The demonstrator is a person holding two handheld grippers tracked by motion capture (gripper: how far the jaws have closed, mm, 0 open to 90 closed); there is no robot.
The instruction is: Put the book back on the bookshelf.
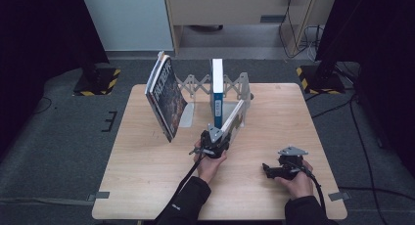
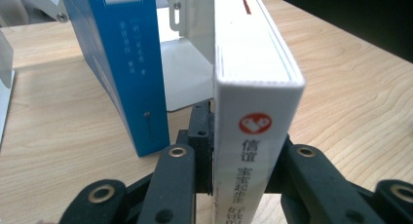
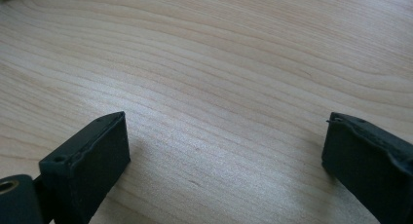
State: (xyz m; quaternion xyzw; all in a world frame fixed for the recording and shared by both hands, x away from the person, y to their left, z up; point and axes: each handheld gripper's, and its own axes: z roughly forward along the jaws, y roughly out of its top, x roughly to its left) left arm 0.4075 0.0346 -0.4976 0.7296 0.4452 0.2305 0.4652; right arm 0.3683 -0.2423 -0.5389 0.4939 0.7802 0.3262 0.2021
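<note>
The left tongs (image 1: 218, 137) are closed on the near end of a white book (image 2: 253, 102), a jaw on either cover with its spine facing the hand, and the book leans tilted from the tongs up and away toward the metal book rack (image 1: 235, 85) at the far middle of the worktop (image 1: 147, 186). Its long axis runs from near to far, slanting a little rightward, so the book lies straight ahead of the left tongs, and that hand is far the nearer of the two. I'd judge the coming move is to stand it upright in the rack, and what matters there is the blue book (image 2: 124, 73) already standing just to its left: in the left gripper view the two are close but apart, with the rack's pale metal plate between and behind them. A dark-covered book (image 1: 166, 95) leans well off to the left and should not interfere. The right tongs (image 1: 274, 170) rest low over bare wood at the near right, jaws spread wide with nothing between them, well clear of the books. The risk, to my eye, is the white book nudging the blue one as it swings up.
</note>
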